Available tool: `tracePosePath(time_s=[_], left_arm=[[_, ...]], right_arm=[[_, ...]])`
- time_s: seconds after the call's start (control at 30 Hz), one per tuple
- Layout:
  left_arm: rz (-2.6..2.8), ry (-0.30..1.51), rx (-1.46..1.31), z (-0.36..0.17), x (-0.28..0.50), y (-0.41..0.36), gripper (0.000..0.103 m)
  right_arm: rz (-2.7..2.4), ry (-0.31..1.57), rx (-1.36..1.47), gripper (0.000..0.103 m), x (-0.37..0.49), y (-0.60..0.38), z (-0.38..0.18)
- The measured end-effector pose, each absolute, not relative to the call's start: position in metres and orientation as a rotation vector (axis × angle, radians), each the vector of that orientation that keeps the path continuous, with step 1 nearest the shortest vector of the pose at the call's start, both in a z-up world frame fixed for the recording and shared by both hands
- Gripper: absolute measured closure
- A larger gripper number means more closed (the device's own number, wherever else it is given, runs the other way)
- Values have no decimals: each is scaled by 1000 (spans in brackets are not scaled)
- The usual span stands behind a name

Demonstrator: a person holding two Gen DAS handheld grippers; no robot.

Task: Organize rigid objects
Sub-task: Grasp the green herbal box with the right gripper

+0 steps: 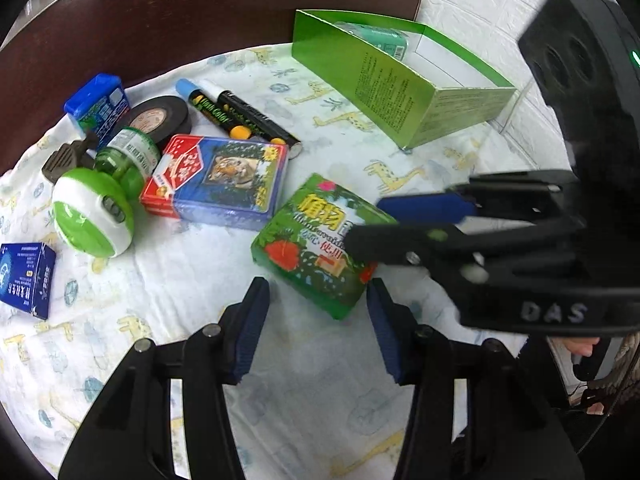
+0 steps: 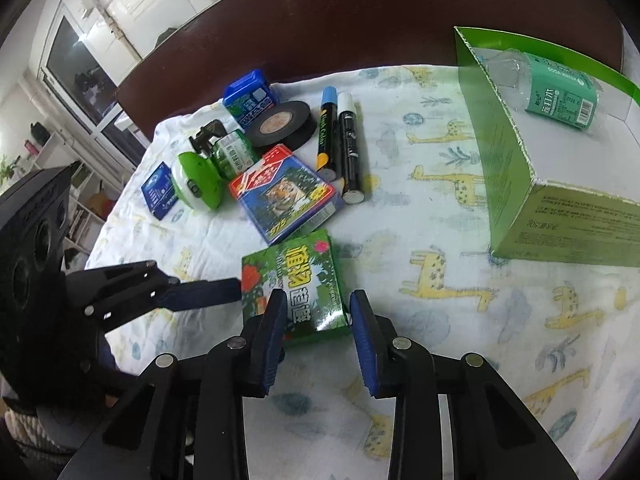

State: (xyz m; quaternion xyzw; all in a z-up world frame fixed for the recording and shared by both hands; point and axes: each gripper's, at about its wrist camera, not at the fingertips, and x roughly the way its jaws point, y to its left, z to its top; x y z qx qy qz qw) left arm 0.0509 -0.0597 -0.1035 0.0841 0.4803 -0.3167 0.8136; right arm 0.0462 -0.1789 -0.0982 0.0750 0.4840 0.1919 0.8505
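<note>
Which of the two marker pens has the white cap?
The black-bodied marker, lying on the side nearer the green carton. Its neighbour, the marker with the blue cap, has an orange end and lies beside the tape roll.

Giraffe-print cloth (image 2: 440,200), dark wooden headboard (image 1: 160,40)

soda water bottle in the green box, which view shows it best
The right wrist view: it looks over the green box wall onto the soda water bottle, showing its label and clear neck. The left wrist view shows only a teal strip above the wall.
</note>
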Motion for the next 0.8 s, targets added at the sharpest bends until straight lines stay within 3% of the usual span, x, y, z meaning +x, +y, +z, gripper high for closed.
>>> tracePosePath(time_s=[0.53, 0.8], left_arm=[[-679, 964, 259, -105, 49, -71, 53], [-671, 875, 333, -78, 37, -79, 53]], right_arm=[[400, 1072, 286, 67, 63, -183, -107], [381, 971, 258, 67, 46, -187, -80]])
